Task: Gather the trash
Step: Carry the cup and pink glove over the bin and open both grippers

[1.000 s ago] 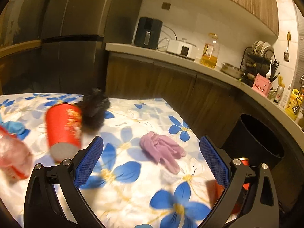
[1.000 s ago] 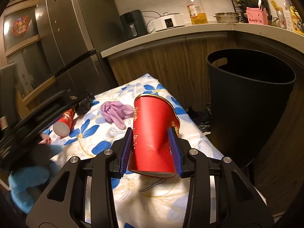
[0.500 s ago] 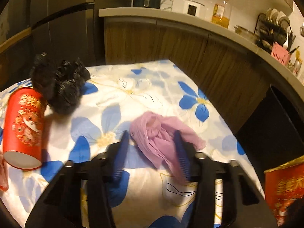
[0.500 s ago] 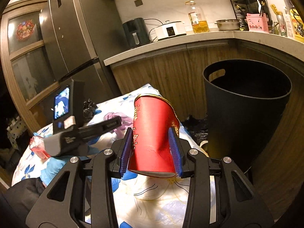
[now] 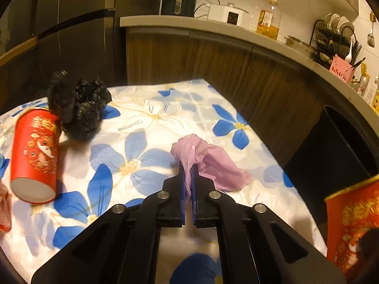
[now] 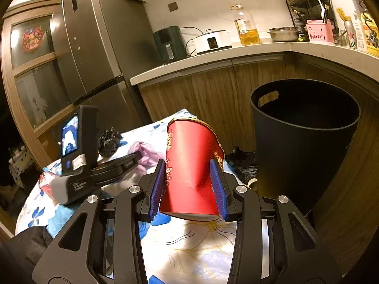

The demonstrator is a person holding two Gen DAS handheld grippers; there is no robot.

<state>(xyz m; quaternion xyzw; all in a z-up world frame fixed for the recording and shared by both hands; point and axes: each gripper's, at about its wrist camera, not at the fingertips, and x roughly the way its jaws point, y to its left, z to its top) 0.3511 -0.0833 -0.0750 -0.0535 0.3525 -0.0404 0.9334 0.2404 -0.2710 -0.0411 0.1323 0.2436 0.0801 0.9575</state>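
Trash, a crumpled thin pink plastic bag, is being pinched on the floral-clothed bench by the left tool, whose jaws have just been closing. A dented red paper cup is being squeezed by the right tool near the round black plastic bin. Another red cup is lying beside a crinkled black bag.
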